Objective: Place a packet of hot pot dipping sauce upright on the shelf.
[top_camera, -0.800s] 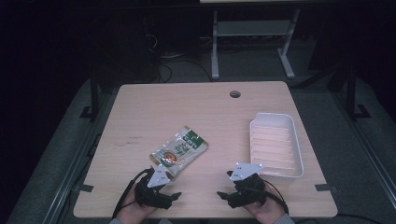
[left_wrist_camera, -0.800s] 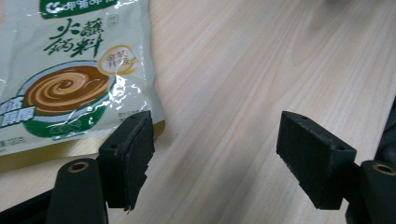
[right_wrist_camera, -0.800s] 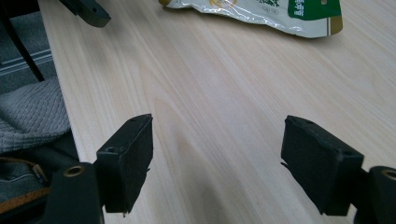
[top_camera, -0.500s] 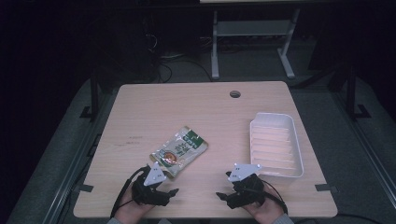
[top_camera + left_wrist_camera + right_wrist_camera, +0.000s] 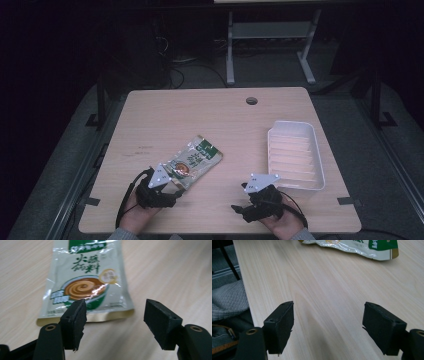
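Here my left gripper (image 5: 113, 312) hangs, jaws apart, just short of the sauce pouch (image 5: 87, 280) lying flat on the table (image 5: 240, 120); a shallow pinch could slip off its slick seam, I judge.

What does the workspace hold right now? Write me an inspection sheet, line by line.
Surface: pale wood-grain table with a round hole near its far edge.
Job's things: glossy green-and-cream foil sauce packet, flat, just ahead of the left claw; white ribbed plastic tray at the right, empty.
Clutter: nothing seen.
Grippers: left claw open, its jaws short of the packet's near edge; right claw open over bare wood.
Cables: a black cable trails from the left claw, another from the right.
Surroundings: dark room, grey metal stand beyond the table.
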Action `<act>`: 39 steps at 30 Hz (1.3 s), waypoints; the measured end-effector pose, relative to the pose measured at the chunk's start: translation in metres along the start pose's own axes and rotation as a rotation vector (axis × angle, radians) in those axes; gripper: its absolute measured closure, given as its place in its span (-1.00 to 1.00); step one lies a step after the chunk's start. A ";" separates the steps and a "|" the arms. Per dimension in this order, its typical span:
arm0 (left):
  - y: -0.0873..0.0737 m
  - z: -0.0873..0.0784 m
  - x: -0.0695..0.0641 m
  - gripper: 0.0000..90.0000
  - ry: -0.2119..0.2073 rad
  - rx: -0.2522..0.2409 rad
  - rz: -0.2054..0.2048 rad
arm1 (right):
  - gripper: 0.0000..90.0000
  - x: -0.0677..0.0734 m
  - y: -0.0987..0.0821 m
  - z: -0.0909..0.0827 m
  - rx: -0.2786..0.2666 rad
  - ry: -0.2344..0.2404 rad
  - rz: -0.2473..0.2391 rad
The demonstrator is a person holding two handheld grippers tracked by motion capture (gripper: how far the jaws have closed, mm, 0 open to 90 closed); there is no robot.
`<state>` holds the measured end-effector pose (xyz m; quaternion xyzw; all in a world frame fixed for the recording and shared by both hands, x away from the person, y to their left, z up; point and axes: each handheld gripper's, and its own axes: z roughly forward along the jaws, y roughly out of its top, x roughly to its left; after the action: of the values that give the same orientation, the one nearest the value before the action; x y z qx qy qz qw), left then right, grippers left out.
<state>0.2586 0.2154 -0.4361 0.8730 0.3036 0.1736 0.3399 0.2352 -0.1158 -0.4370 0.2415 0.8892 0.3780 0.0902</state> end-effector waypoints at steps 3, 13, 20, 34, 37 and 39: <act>0.001 0.004 0.009 -0.14 0.007 0.007 -0.032 | -0.46 0.000 0.010 0.001 -0.003 0.001 -0.006; 0.008 0.011 0.033 -0.02 0.039 -0.002 -0.119 | -0.45 -0.004 0.052 0.018 0.024 0.029 -0.018; 0.008 0.020 0.034 0.19 0.019 0.038 -0.118 | -0.45 -0.022 0.089 0.030 0.034 0.018 0.007; 0.005 0.030 0.036 0.22 -0.004 0.124 -0.116 | -0.45 -0.068 0.153 0.075 0.145 0.039 0.094; 0.005 0.031 0.035 0.21 0.011 0.129 -0.097 | -0.45 -0.079 0.158 0.086 0.189 0.014 0.113; 0.005 0.032 0.035 0.22 0.010 0.134 -0.095 | -0.45 -0.087 0.159 0.092 0.196 0.025 0.160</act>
<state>0.3037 0.2196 -0.4518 0.8777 0.3572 0.1407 0.2869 0.3995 -0.0060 -0.3891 0.3146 0.9008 0.2983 0.0245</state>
